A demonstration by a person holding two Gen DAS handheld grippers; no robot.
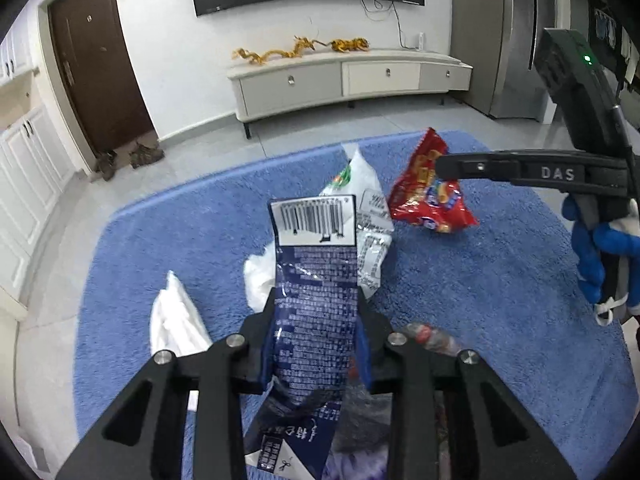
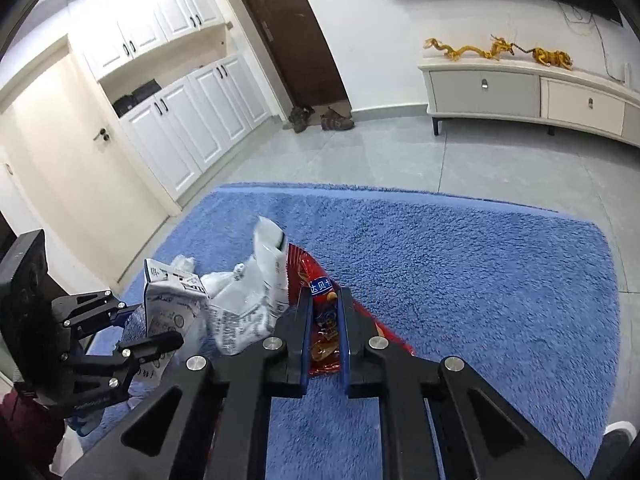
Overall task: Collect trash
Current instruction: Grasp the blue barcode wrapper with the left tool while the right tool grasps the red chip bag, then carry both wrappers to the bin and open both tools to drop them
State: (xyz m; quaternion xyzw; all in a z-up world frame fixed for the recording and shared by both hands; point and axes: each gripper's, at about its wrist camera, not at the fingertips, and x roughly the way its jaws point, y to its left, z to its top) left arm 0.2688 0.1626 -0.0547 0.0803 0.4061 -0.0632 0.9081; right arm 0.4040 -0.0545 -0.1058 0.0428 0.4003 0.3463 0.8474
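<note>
Both our grippers are loaded: left gripper (image 1: 316, 344) clamps the blue wrapper (image 1: 314, 280) upright along its fingers; right gripper (image 2: 325, 320) pinches the red snack bag (image 2: 320, 292). White wrapper (image 1: 370, 216) lies between, nearer our left.

Two hand-held grippers: left (image 1: 316, 344), right (image 2: 325, 332). One blue wrapper (image 1: 312, 280), one red snack bag (image 1: 432, 196), one white printed wrapper (image 1: 370, 216), one crushed bottle (image 1: 434, 338), one blue rug (image 2: 460, 264), two shoes (image 2: 320, 118).
</note>
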